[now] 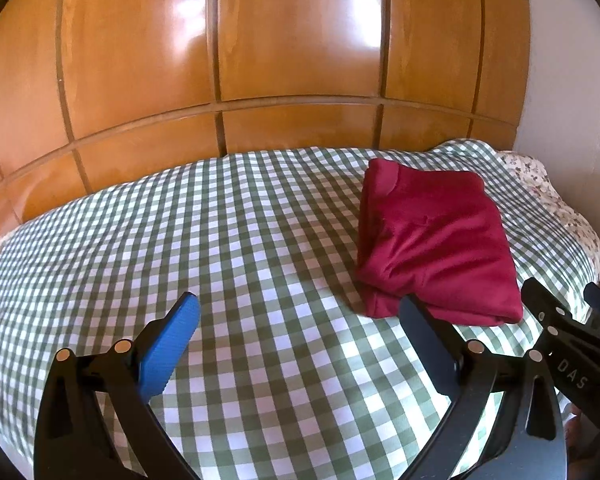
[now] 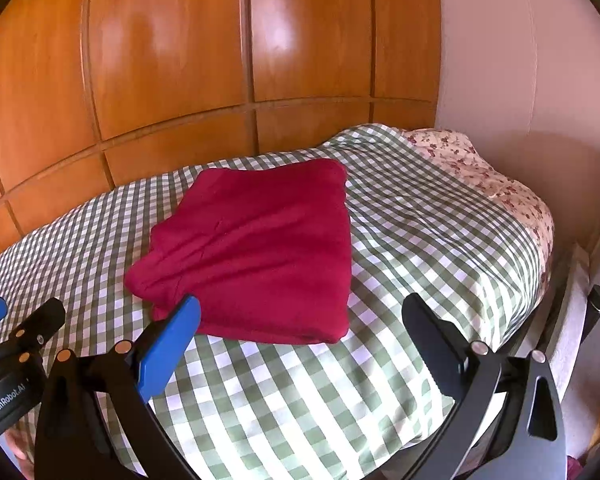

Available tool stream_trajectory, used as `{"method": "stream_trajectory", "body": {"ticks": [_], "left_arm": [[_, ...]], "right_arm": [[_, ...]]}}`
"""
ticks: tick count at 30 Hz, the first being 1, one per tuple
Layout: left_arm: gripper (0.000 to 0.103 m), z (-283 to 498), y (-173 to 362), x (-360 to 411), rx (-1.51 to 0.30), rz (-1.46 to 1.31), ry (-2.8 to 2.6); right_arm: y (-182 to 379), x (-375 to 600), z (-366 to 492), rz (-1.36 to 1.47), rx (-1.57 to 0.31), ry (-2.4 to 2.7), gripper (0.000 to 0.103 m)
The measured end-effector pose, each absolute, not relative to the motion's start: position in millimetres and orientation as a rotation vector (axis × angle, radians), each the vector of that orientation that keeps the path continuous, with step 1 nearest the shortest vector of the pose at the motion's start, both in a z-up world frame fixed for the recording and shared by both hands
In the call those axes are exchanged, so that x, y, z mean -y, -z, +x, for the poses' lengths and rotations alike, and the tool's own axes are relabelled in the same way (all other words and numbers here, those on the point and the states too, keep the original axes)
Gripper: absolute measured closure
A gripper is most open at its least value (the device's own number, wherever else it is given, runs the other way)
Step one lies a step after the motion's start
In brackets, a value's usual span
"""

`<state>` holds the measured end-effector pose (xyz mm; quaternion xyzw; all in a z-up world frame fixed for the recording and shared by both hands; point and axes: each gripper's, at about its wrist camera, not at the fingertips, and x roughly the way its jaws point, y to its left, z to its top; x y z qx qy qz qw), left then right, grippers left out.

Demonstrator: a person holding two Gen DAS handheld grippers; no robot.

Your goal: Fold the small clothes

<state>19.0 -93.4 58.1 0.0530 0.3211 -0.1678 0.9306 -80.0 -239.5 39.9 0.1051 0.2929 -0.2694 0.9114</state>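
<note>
On the checked bedspread (image 2: 400,240), folded red garment (image 2: 260,248) lies beyond both spread jaws

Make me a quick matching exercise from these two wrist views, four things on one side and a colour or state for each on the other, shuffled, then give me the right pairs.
Things:
1. garment
2. bedcover
3. wardrobe doors
4. left claw

Descriptions:
A. glossy orange-brown wood
B. open, holding nothing
C. dark red, folded into a flat bundle
D. green and white checks

Pairs: 1-C, 2-D, 3-A, 4-B
</note>
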Motion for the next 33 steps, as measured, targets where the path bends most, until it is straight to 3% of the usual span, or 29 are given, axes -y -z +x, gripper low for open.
{"method": "stream_trajectory", "body": {"ticks": [33], "left_arm": [[0.004, 15, -57, 107, -0.656, 0.134, 0.351]], "right_arm": [[-37, 245, -74, 0.194, -0.627, 0.525, 0.002]]}}
